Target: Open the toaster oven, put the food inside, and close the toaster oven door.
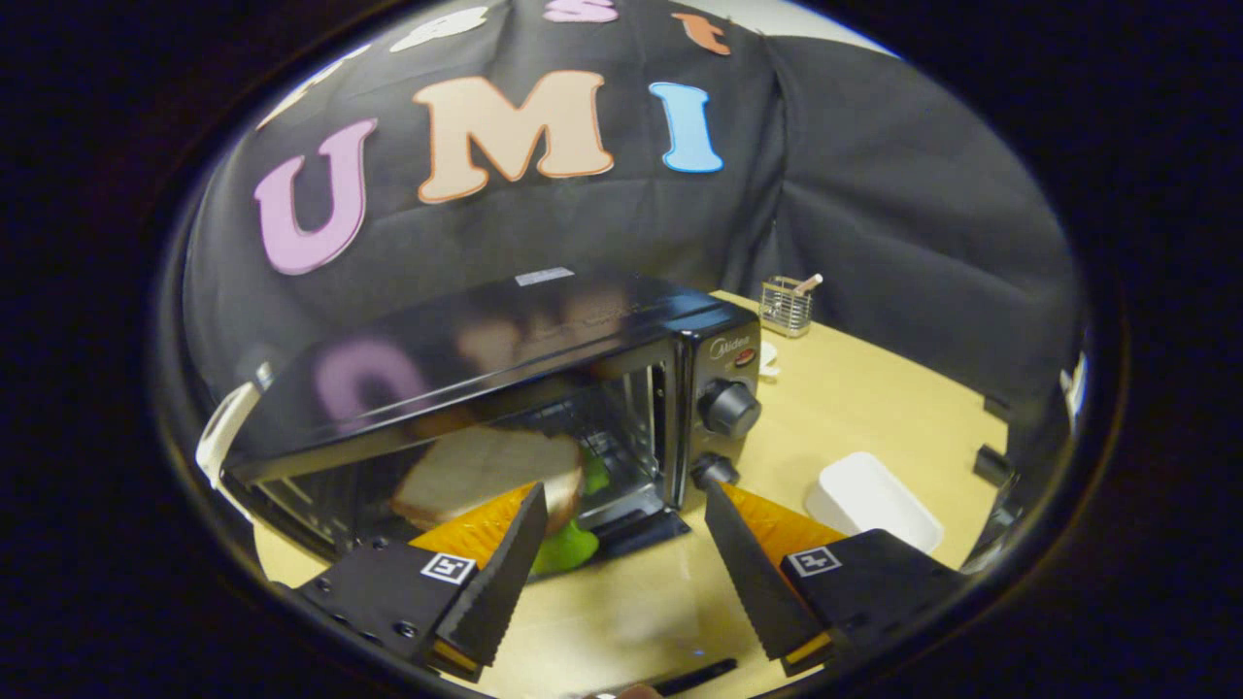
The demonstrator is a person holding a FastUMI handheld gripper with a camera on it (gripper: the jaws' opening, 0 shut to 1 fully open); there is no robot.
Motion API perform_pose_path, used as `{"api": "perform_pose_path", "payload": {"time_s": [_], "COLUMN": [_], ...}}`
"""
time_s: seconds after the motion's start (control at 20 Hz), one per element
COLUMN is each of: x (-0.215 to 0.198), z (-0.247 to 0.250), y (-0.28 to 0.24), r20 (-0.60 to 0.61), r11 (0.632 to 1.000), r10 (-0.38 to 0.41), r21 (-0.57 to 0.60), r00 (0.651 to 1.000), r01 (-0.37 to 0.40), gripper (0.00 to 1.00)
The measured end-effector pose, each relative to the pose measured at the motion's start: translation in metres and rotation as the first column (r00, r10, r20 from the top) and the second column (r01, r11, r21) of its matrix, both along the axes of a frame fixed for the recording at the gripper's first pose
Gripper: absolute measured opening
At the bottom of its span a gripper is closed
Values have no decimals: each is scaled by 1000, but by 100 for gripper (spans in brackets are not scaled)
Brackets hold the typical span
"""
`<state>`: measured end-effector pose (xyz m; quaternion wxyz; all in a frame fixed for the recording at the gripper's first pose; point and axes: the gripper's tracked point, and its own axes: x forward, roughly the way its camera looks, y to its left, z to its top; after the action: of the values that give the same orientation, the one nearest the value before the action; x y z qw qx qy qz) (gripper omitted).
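A black toaster oven (544, 340) stands on the wooden table (874, 388), just ahead of my fingers. Its door (646, 529) hangs open and down in front of the cavity. A sandwich (476, 471) of pale bread with green lettuce rests inside on the rack, just beyond my left fingertip, which covers its lower edge. My gripper (623, 488) is open, with a wide gap between the fingers and nothing held. Two knobs (728, 408) sit on the oven's right panel, close to my right fingertip.
A white rectangular tray (874, 500) lies on the table right of the oven, beside my right finger. A small wire holder (785, 306) stands at the back near the cloth wall. A thin dark object (694, 675) lies on the table below the fingers.
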<state>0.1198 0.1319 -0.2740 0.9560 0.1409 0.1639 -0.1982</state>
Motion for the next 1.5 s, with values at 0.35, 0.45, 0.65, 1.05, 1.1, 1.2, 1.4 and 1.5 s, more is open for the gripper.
{"api": "perform_pose_path", "payload": {"time_s": [0.35,0.45,0.65,1.05,1.1,1.2,1.4,1.5], "x": [-59,-85,-131,-153,-151,-144,-134,-128], "z": [12,7,-16,-84,-90,-101,-114,-117], "y": [39,56,92,125,127,130,131,131], "r20": [-139,-182,-229,-310,-313,-327,-366,-374], "r11": [974,961,934,887,885,884,880,880], "r10": [174,226,335,436,439,440,432,428], "r21": [-118,-116,-50,-12,-7,-9,-28,-36], "r00": [975,957,914,845,842,837,824,823], "r01": [-191,-249,-355,-462,-465,-468,-473,-474], "gripper": [100,100,100,100,100,100,100,100]}}
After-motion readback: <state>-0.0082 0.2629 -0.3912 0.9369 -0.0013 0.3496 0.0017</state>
